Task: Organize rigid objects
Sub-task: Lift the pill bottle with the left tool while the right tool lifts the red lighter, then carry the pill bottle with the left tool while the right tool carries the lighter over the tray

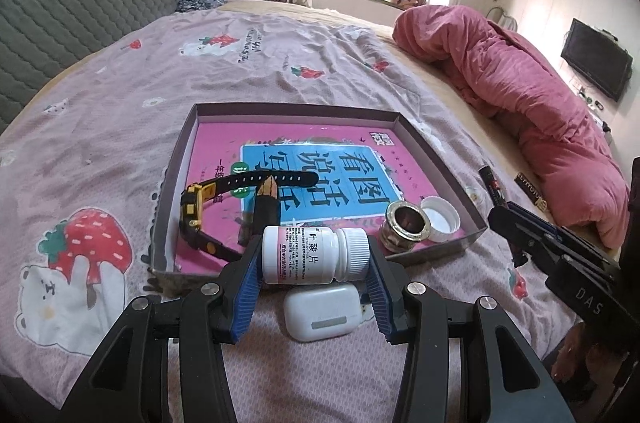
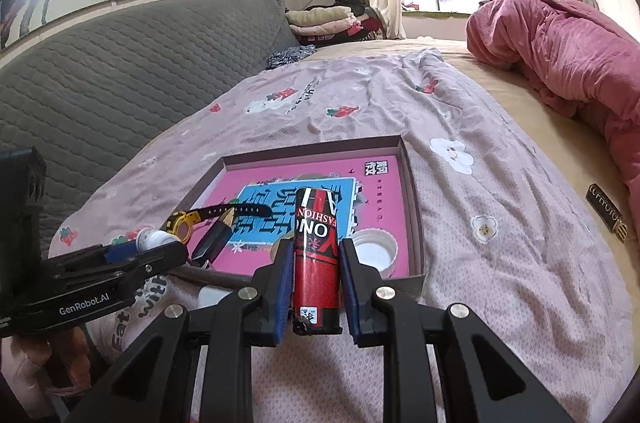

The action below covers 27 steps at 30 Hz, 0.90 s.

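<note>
My left gripper (image 1: pixel 314 257) is shut on a white pill bottle (image 1: pixel 308 255), held sideways just before the near edge of the shallow box tray (image 1: pixel 296 112). My right gripper (image 2: pixel 314 265) is shut on a red and black tube (image 2: pixel 316 247), held over the tray's near edge (image 2: pixel 416 207). In the tray lie a yellow and black watch (image 1: pixel 196 207), a black pen-like piece (image 1: pixel 266 203), a metal ring (image 1: pixel 406 225) and a white cap (image 1: pixel 440 219). A white earbud case (image 1: pixel 324 311) lies on the bed under the left gripper.
The tray sits on a pink strawberry-print sheet (image 1: pixel 120 143) on a bed. A rolled pink quilt (image 1: pixel 520 95) lies at the right. A small black bar (image 2: pixel 606 213) lies on the bed to the right of the tray. A grey headboard (image 1: pixel 80 3) is at the left.
</note>
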Tool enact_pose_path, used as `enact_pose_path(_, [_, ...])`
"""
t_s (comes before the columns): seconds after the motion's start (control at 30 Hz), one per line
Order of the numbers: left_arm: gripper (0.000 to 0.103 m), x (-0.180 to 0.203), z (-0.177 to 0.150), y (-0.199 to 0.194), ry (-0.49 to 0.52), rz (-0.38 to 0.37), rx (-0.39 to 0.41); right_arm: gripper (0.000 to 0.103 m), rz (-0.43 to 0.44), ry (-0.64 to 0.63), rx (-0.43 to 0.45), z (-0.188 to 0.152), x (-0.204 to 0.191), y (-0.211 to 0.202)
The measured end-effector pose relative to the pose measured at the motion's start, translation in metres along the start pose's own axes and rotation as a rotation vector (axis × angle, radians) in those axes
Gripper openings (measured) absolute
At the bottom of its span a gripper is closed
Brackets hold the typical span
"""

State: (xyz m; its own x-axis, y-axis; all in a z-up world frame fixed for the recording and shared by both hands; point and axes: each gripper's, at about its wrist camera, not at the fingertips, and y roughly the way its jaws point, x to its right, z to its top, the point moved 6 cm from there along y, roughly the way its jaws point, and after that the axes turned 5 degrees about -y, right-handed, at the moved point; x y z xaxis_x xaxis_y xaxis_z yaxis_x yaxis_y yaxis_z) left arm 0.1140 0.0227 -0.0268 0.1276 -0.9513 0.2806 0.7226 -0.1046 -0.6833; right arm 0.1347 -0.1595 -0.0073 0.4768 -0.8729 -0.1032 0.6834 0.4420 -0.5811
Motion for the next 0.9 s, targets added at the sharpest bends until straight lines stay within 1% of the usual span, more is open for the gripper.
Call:
enact_pose_path(0.23, [0.049,0.000,0.012,0.010,-0.004,-0.016,0.017,0.023,-0.022,0.003,0.028,0.010,0.009,0.001])
enact_pose_path(0.4, [0.049,0.000,0.016,0.020,-0.017,-0.030,0.009,0.023,-0.030,-0.008,0.030,0.013,0.011,0.003])
enact_pose_path(0.6, [0.049,0.000,0.017,0.029,-0.013,-0.032,-0.007,0.023,-0.025,-0.037,0.048,0.019,0.008,0.003])
enact_pose_path(0.73, [0.049,0.000,0.020,0.032,-0.009,-0.028,-0.003,0.023,-0.024,-0.042,0.068,0.024,0.008,0.002])
enact_pose_path(0.9, [0.049,0.000,0.021,0.037,0.004,-0.020,-0.005,0.023,-0.019,-0.038,0.067,0.026,0.009,0.003])
